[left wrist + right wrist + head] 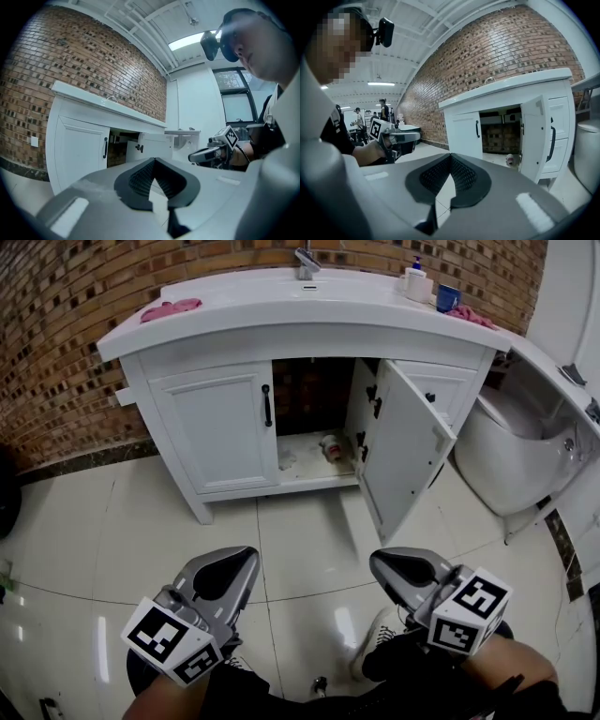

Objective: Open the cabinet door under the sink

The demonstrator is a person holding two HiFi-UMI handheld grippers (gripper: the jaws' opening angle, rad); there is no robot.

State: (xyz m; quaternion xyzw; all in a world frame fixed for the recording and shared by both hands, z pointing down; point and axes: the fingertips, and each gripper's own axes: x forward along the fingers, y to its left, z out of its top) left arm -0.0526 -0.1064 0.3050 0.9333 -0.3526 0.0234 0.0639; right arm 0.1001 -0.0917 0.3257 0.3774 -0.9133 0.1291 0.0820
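Head view, right of centre: the cabinet door [408, 451] under the sink [281, 289] stands wide open, long axis upright, hinged at the opening, its free edge pointing toward the lower right of the frame. At the bottom, well apart from it, the left gripper [246, 561] and right gripper [382, 563] have their jaws pressed together, holding nothing

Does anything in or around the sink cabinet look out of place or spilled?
Yes. Inside the cabinet, beside the open door, a small pinkish container lies tipped on the bottom panel, with whitish patches next to it, perhaps a spill.
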